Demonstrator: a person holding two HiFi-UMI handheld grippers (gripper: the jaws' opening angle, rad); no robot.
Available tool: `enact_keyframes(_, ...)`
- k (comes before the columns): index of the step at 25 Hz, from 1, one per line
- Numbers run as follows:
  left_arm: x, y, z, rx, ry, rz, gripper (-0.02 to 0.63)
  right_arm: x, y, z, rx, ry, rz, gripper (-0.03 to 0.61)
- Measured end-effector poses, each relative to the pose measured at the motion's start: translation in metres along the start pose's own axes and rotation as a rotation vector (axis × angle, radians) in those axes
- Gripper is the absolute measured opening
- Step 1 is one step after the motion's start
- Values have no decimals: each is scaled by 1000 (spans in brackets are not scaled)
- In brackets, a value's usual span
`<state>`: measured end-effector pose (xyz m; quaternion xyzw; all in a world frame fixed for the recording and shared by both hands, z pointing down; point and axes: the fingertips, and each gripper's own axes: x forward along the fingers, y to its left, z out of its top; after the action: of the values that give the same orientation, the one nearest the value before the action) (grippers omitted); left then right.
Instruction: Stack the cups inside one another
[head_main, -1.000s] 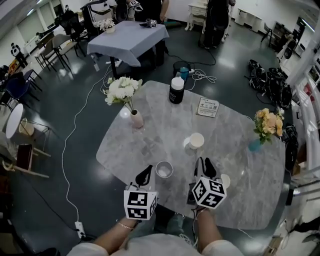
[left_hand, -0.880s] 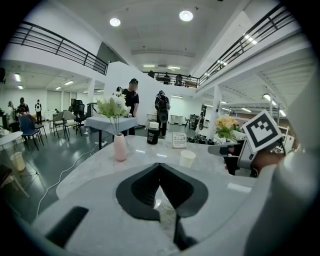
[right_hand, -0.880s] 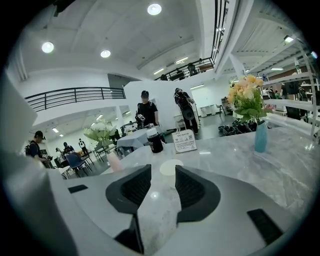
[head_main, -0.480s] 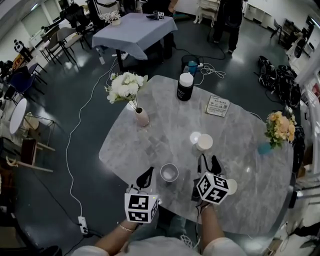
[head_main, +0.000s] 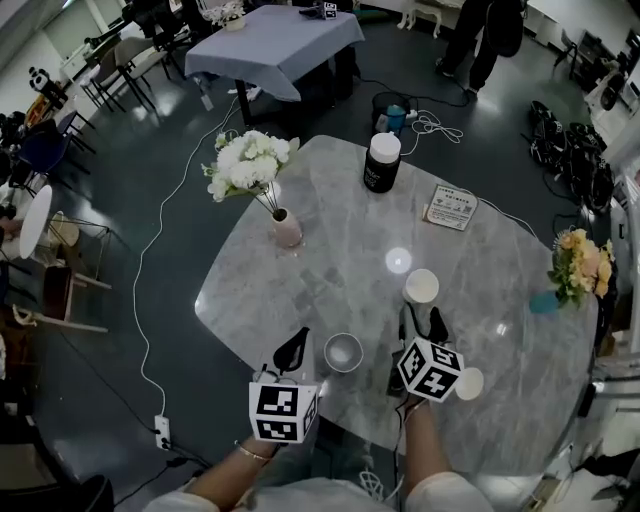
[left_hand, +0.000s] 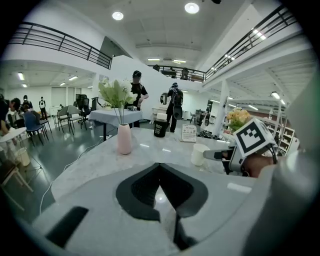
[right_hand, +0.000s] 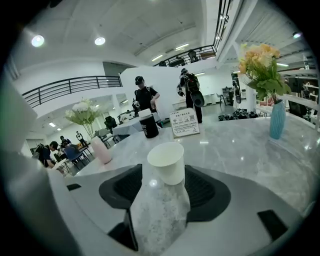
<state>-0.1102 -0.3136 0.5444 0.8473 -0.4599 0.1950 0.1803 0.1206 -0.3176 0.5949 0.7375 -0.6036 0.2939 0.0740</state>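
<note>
Marble table (head_main: 330, 250): right gripper (head_main: 422, 318), jaws just spread wide, has a cup (right_hand: 167, 162) untouched at its mouth; left gripper (head_main: 298, 340) pressed shut, empty; second cup (head_main: 472, 385) part-hidden at right's 4 o'clock.

The left gripper (left_hand: 160, 169), jaws closed together and empty, hangs over a marble table (left_hand: 90, 165). Ahead stand a pink vase (left_hand: 124, 139) of white flowers and a white cup (left_hand: 198, 154), just beside the right gripper (left_hand: 214, 155).

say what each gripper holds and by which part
Nothing is held. The left gripper is shut, empty; jaws of the right gripper have just been opening, the white cup at their tips untouched.
</note>
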Motion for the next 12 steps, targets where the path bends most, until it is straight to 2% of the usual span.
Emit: enact_keyframes(12,21,17,-15,-26,45,19,-3,32,-7,-9,-37,39,-23,245)
